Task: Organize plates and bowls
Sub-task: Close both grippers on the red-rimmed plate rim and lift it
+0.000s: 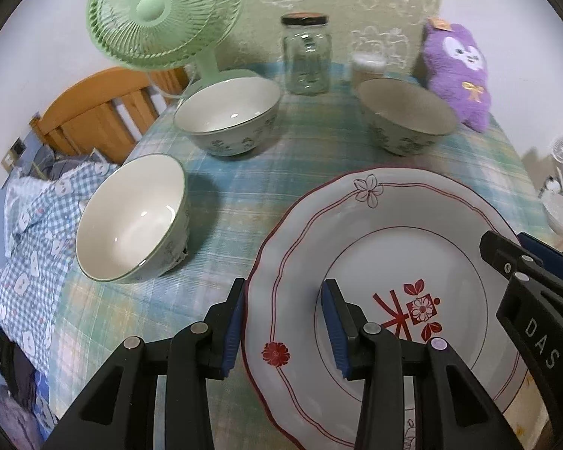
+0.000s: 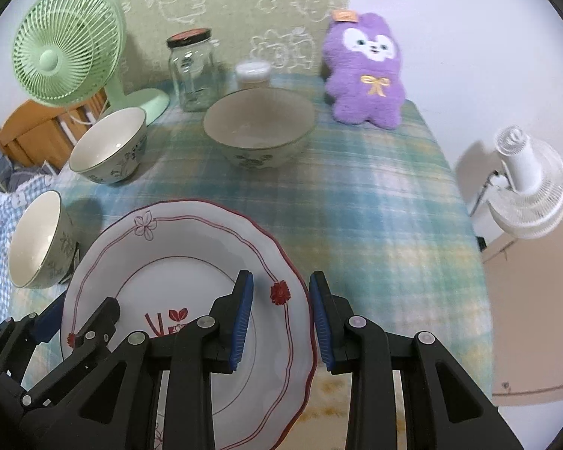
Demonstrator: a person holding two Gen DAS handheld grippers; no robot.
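While both grippers straddle the plate [image 1: 375, 262] rim, left gripper [image 1: 285, 322] at 9 o'clock, right gripper [image 2: 281, 318] at 3, jaws apart and gripping nothing, three bowls [image 1: 227, 114] remain unstacked, scattered.

**Two wrist views, one plate, one table**

Your left wrist camera sits low over the near left rim of the plate [image 1: 375, 247], looking forward and down across the table [image 1: 281, 157] toward the far wall, close enough that the plate fills the lower right.

Your right wrist camera looks from the plate's right rim, facing the same way, equally near.

Both views share the plate, three bowls, the green fan [image 2: 67, 43], glass jar [image 2: 193, 71] and purple plush [image 2: 366, 71]. Each view catches the other gripper at its edge.
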